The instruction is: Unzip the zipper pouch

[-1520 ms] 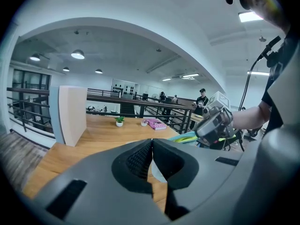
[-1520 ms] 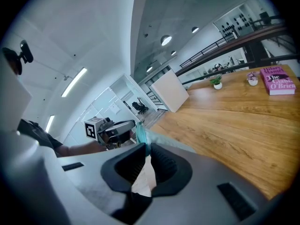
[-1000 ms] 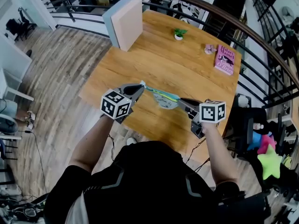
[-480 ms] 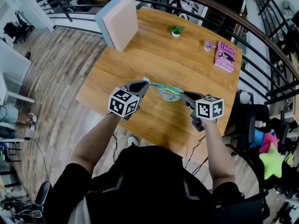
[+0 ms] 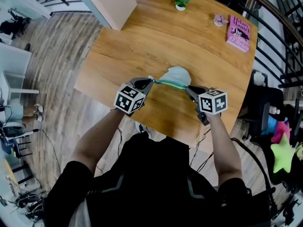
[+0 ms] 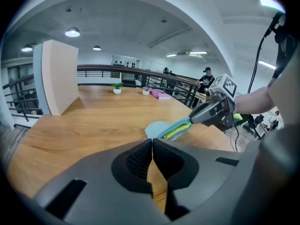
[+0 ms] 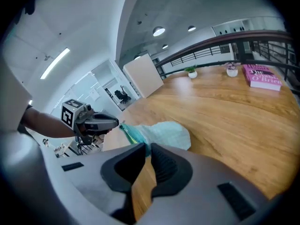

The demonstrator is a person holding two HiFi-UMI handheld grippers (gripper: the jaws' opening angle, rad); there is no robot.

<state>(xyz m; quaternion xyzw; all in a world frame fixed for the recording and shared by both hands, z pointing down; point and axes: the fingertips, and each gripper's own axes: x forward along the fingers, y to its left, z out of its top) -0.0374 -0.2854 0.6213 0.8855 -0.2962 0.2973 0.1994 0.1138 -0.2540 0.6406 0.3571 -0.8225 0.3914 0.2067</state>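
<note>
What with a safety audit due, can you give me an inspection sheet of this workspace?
Surface: wooden table, mostly bare, nothing spilled.
Job's things: zipper pouch, pale teal, pulled taut along its zipper edge between the two tongs; its body seems to lie on the table.
Clutter: pink book, potted plant and a pink-faced block, all along the far edge, apart from the pouch.
Grippers: left tongs shut on the pouch's left end; right tongs shut on its right end.
Cables: cables trail over the floor at the left; nothing seen on the table.
Surroundings: plank floor, railing, green star plush at the right.
</note>
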